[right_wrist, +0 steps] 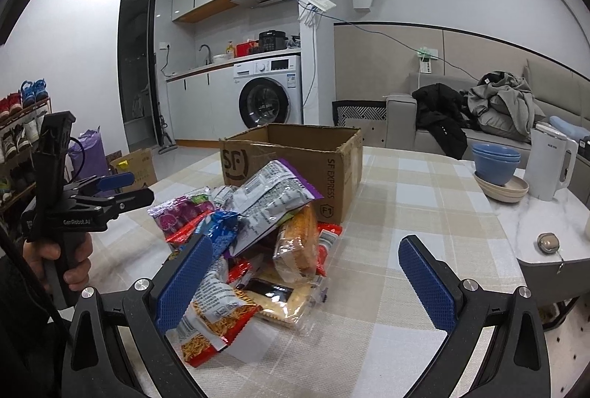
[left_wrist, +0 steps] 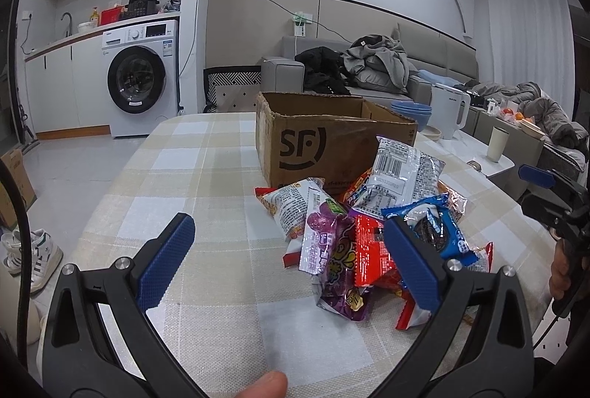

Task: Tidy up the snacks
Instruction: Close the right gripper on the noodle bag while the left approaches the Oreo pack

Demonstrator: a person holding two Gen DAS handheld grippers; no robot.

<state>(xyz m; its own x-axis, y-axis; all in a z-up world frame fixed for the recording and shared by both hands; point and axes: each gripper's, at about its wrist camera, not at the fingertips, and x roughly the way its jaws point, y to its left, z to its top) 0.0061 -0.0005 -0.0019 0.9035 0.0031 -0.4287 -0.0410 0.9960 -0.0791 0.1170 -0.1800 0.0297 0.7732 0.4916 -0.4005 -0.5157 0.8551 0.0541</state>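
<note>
Both pairs of tongs gape wide and hold nothing. Between the spread blue pads of the left tongs (left_wrist: pixel 289 259) lies checked cloth on the desk (left_wrist: pixel 191 177), with the snack pile (left_wrist: pixel 368 232) just ahead, touching the right-hand pad (left_wrist: pixel 415 265). From the right tongs (right_wrist: pixel 313 287) the same pile sits ahead and against the left-hand pad (right_wrist: pixel 184 283): a noodle packet (right_wrist: pixel 214 320) nearest, a purple gummy bag (left_wrist: pixel 332 258) and a blue cookie pack (left_wrist: pixel 438 232) among the rest. Beyond the pile stands an open cardboard box (left_wrist: pixel 324 143), touching the farthest packets.
</note>
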